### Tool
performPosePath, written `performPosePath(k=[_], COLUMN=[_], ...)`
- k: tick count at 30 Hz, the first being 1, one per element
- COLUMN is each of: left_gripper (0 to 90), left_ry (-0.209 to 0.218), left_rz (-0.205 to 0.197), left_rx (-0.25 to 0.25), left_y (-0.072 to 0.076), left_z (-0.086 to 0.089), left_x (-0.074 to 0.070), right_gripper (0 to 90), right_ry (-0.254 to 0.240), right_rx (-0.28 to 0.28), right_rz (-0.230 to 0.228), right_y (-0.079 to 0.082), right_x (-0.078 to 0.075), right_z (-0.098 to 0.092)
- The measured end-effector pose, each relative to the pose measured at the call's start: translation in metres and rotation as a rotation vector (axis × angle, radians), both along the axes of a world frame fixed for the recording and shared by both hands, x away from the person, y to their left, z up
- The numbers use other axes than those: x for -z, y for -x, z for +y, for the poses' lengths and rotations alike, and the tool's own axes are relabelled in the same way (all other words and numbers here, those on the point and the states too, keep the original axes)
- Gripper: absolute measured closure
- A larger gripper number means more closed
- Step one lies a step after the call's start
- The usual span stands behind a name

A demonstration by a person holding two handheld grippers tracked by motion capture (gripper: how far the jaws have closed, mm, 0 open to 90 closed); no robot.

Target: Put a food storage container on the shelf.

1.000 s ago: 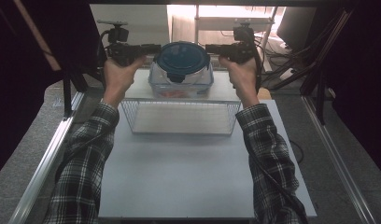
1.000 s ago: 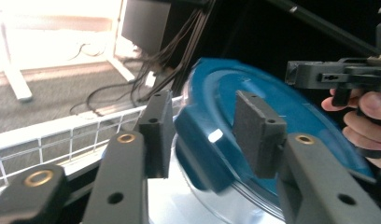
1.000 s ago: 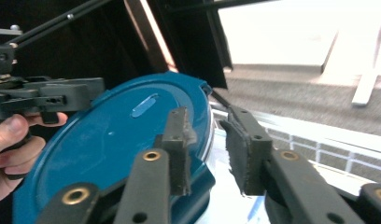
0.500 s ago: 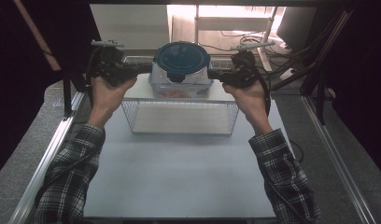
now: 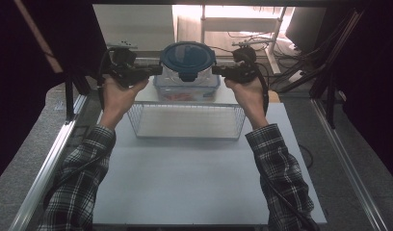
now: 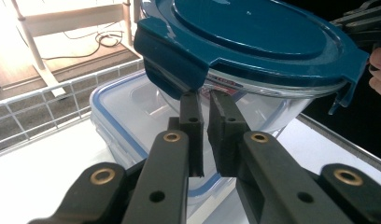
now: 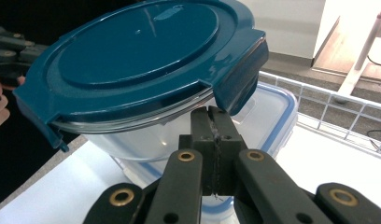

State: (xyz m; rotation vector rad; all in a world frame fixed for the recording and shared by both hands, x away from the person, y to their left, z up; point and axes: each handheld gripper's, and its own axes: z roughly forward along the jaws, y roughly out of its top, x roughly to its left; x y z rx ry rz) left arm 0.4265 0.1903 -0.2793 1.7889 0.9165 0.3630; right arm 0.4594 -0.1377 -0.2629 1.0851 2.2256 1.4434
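The round glass bowl (image 5: pixel 187 79) with its dark blue lid (image 5: pixel 187 57) sits between the two hands at the far end of the counter (image 5: pixel 194 173), over a rectangular clear box with a blue-rimmed lid (image 6: pixel 128 116), which lies inside a white wire basket (image 5: pixel 185 122); whether the bowl rests on that box or is lifted clear of it I cannot tell. Left hand-held gripper (image 5: pixel 153 70): comes in level from the bowl's left side; in the left gripper view its jaws stand nearly together with a thin slit between the pads, tips right under one lid clip at the bowl's rim; they have just been closing, and whether they pinch the rim I cannot tell. Right hand-held gripper (image 5: pixel 218 71): comes in level from the opposite side; in the right gripper view the jaws are pressed together, tips under the lid's other clip (image 7: pixel 240 70) against the glass edge. The lid is seated on the bowl; plaid sleeves (image 5: pixel 84 178) enter from the near edge.
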Motion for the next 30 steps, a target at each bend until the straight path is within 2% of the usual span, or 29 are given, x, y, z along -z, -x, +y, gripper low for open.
performPosePath(k=[3, 5, 7, 10, 13, 17, 22, 26, 30], left_gripper=[82.2, 77.2, 70.9, 60.2, 51.0, 39.2, 28.0, 20.4, 14.0], left_ry=[0.007, 0.027, 0.039, 0.031, 0.049, 0.059, 0.045, 0.037, 0.056], left_rz=[-0.003, -0.008, -0.006, -0.009, -0.009, -0.020, -0.033, -0.009, 0.002], left_rx=[0.004, 0.015, 0.024, 0.033, 0.054, 0.081, 0.099, 0.118, 0.138], left_y=[0.002, 0.005, 0.008, 0.014, 0.021, 0.032, 0.048, 0.057, 0.067], left_z=[0.000, 0.002, 0.002, 0.001, -0.001, -0.004, -0.008, -0.009, -0.009], left_x=[0.001, 0.002, 0.003, 0.006, 0.009, 0.015, 0.028, 0.044, 0.060], right_gripper=[89.3, 86.9, 80.0, 70.6, 60.5, 47.3, 30.1, 19.0, 11.4], right_ry=[-0.003, -0.008, -0.006, 0.011, -0.006, -0.004, 0.002, 0.027, 0.056], right_rx=[-0.002, -0.010, -0.016, -0.023, -0.040, -0.059, -0.082, -0.080, -0.097], right_rz=[-0.002, -0.008, -0.005, -0.016, -0.017, -0.021, -0.041, -0.068, -0.086], right_y=[0.000, 0.002, 0.006, 0.011, 0.016, 0.023, 0.037, 0.051, 0.064], right_x=[0.000, 0.001, 0.002, 0.004, 0.005, 0.010, 0.019, 0.030, 0.042], right_z=[-0.001, -0.002, -0.004, -0.006, -0.010, -0.012, -0.013, -0.013, -0.013])
